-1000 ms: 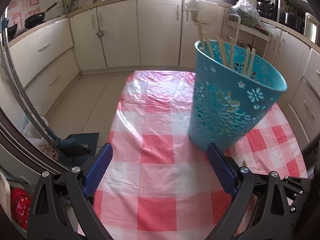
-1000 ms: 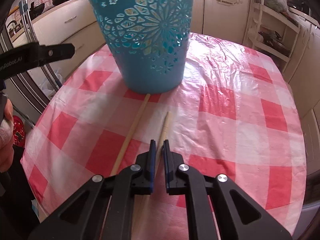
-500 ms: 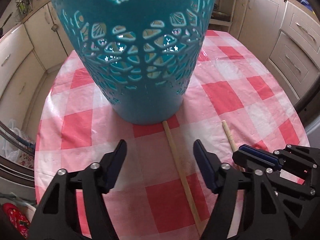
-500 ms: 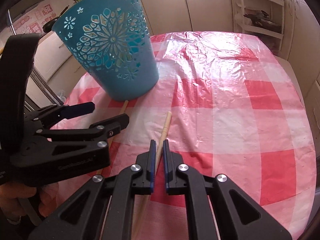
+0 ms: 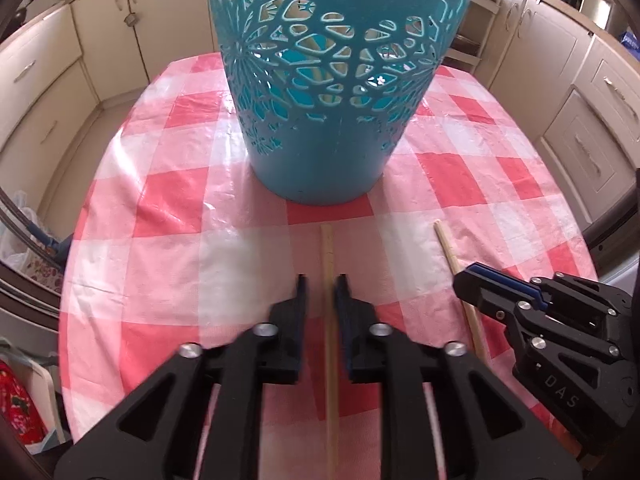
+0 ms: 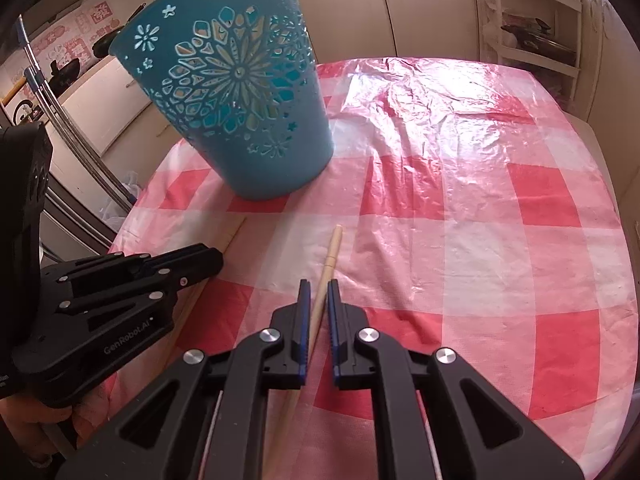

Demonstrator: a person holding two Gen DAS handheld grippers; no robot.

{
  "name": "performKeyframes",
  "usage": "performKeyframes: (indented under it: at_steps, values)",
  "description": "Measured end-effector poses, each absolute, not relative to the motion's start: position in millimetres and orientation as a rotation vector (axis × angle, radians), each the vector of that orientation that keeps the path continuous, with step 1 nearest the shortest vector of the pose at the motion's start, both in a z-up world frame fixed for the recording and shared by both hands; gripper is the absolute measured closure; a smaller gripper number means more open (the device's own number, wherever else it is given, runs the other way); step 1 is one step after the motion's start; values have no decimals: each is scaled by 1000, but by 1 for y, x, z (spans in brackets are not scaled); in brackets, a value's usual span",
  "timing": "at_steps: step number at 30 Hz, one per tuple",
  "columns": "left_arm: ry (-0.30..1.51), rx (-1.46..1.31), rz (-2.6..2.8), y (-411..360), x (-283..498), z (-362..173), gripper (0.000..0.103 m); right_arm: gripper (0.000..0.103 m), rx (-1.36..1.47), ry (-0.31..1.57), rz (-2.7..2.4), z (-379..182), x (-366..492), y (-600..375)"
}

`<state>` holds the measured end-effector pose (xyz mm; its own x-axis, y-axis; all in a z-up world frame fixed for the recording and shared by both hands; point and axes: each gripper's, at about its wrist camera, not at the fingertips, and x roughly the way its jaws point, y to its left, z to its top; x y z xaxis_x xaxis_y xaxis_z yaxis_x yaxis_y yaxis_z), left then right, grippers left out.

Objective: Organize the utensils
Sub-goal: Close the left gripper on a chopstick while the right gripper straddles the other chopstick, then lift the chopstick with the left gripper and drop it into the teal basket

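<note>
A blue cut-out basket (image 5: 320, 140) (image 6: 248, 120) stands on the red-and-white checked tablecloth (image 5: 168, 272). In front of it lie two wooden chopsticks. My left gripper (image 5: 322, 282) (image 6: 218, 258) straddles the left chopstick (image 5: 327, 248) (image 6: 234, 232). Its jaws are closing, with a gap still showing on the left side of the stick. My right gripper (image 6: 318, 284) (image 5: 460, 276) is shut on the right chopstick (image 6: 334, 244) (image 5: 446, 244), whose far end sticks out ahead of the pads. Both chopsticks rest on the cloth.
Cream kitchen cabinets (image 5: 48, 92) ring the table, and a white shelf rack (image 6: 532, 40) stands at the back right. The table's left edge drops off close to the left gripper. A hand (image 6: 24, 432) holds the left gripper.
My left gripper came down in front of the basket over the left chopstick, and its jaws narrowed from wide open. The right gripper stayed on its chopstick, turning slightly.
</note>
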<state>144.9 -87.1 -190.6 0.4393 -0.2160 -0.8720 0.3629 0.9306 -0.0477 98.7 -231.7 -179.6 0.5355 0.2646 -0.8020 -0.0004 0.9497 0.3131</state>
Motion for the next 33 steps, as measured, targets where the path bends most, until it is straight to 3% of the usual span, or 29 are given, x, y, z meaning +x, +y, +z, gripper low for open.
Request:
performKeyframes:
  at_steps: [2, 7, 8, 11, 12, 17, 24, 33]
  values:
    - [1059, 178, -326, -91, 149, -191, 54, 94, 302, 990, 153, -180, 99, -235]
    - [1033, 223, -343, -85, 147, -189, 54, 94, 306, 968, 133, -181, 101, -236]
    - [1023, 226, -353, -84, 146, -188, 60, 94, 306, 961, 130, -182, 101, -236]
    - [1004, 237, -397, -88, 143, -187, 92, 94, 306, 948, 123, -182, 103, -235]
    - [1001, 244, -414, -91, 141, -187, 98, 94, 306, 947, 120, -182, 104, -235]
    - [988, 263, -451, -94, 136, -185, 98, 92, 322, 939, 118, -183, 109, -236]
    - [893, 317, -449, -93, 123, -168, 98, 81, 327, 929, 149, -182, 109, -233]
    - [798, 314, -484, -91, 105, -132, 98, 79, 326, 927, 153, -182, 109, -232]
